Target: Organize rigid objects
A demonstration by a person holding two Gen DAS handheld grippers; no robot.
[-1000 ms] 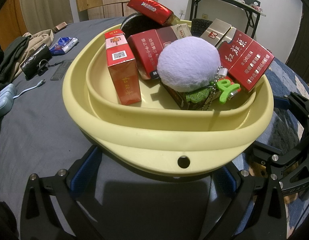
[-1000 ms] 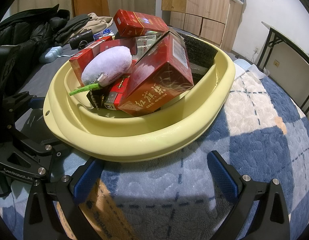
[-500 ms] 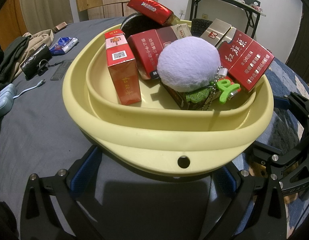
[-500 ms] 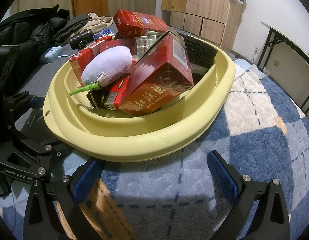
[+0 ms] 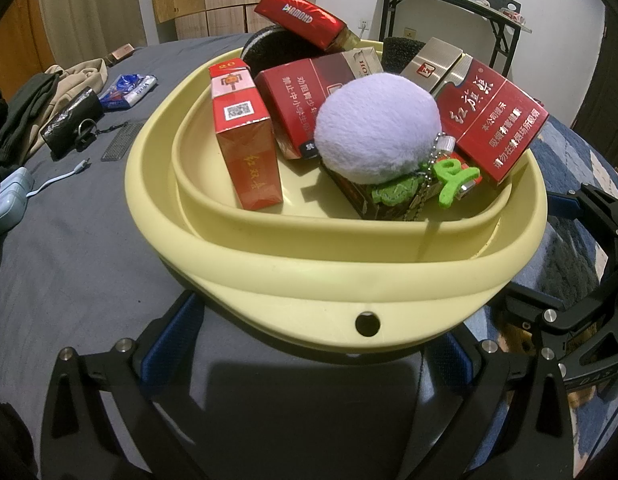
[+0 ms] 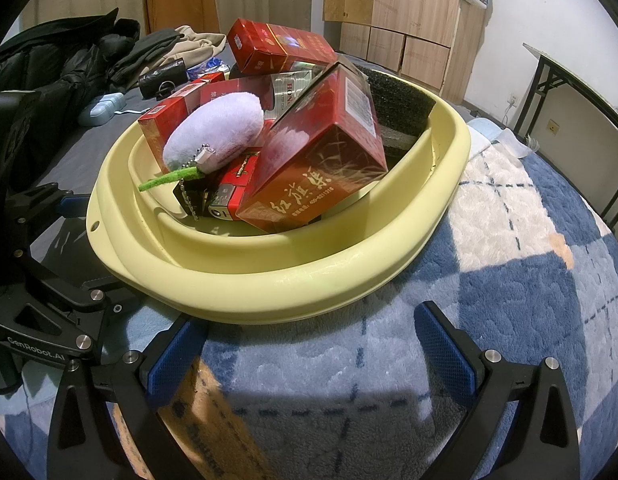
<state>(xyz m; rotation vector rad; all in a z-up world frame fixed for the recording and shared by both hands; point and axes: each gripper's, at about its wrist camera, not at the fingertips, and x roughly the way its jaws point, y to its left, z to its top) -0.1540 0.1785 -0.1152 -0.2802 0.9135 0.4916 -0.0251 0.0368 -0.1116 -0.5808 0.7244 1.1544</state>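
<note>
Nothing is seen to have changed across the last second: in both wrist views the basin, its contents and both grippers are placed exactly as before. This is judged to be a pause, with the sorting either finished or waiting on the next pick.

In the left wrist view, a pale yellow basin (image 5: 269,280) is seen filling the centre, resting on a bed covered with a grey sheet (image 5: 69,248). At 9 o'clock of the basin, a black pouch (image 5: 71,114), a charging cable (image 5: 53,182) and folded clothes (image 5: 49,92) are left on the sheet. Inside the basin, an upright red carton (image 5: 247,152) is stood at the left, a lilac plush ball (image 5: 377,132) with a green tag (image 5: 455,180) is piled in the middle, and a large red box (image 5: 497,120) is leaned against the rim at 3 o'clock. Another red pack (image 5: 301,16) is perched on dark foam (image 5: 269,48) at 12 o'clock.

The left gripper (image 5: 309,344) is held just below the near rim, its fingers spread wide and empty.

In the right wrist view, the same basin (image 6: 289,288) is shown at the edge of a blue and white checked blanket (image 6: 509,280). The right gripper (image 6: 309,344) is likewise held with wide, empty fingers, just short of the rim.

The boxes are stacked loosely and tilted, so toppling is thought possible if the basin is nudged.
</note>
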